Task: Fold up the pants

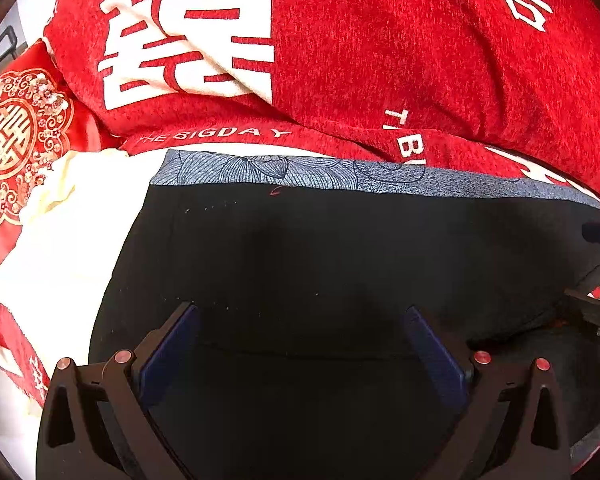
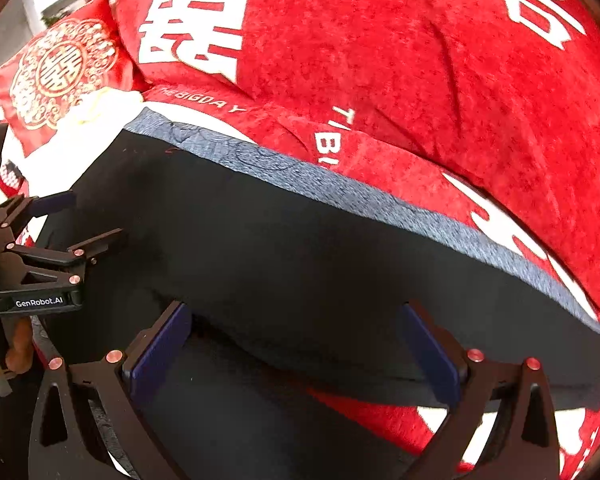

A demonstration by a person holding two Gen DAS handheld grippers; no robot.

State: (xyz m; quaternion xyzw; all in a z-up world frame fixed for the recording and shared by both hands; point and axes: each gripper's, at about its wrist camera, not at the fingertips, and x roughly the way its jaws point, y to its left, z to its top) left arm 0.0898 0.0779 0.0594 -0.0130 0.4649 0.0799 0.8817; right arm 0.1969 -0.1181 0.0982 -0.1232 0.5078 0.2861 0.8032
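Black pants (image 1: 300,256) with a grey-blue flower-patterned waistband (image 1: 284,172) lie flat on a red bed cover. My left gripper (image 1: 300,316) is open just above the black cloth, jaws wide apart, holding nothing. In the right wrist view the pants (image 2: 284,248) run from upper left to lower right, the waistband (image 2: 340,196) along their far edge. My right gripper (image 2: 296,316) is open over the near edge of the pants, empty. The left gripper (image 2: 80,216) shows at the left of that view, open, over the pants' left end.
A red quilt with big white characters (image 1: 380,48) is heaped behind the pants. A red embroidered cushion (image 1: 16,136) lies at the left, with cream cloth (image 1: 60,200) beside it. The red bed cover (image 2: 380,412) shows under the pants' near edge.
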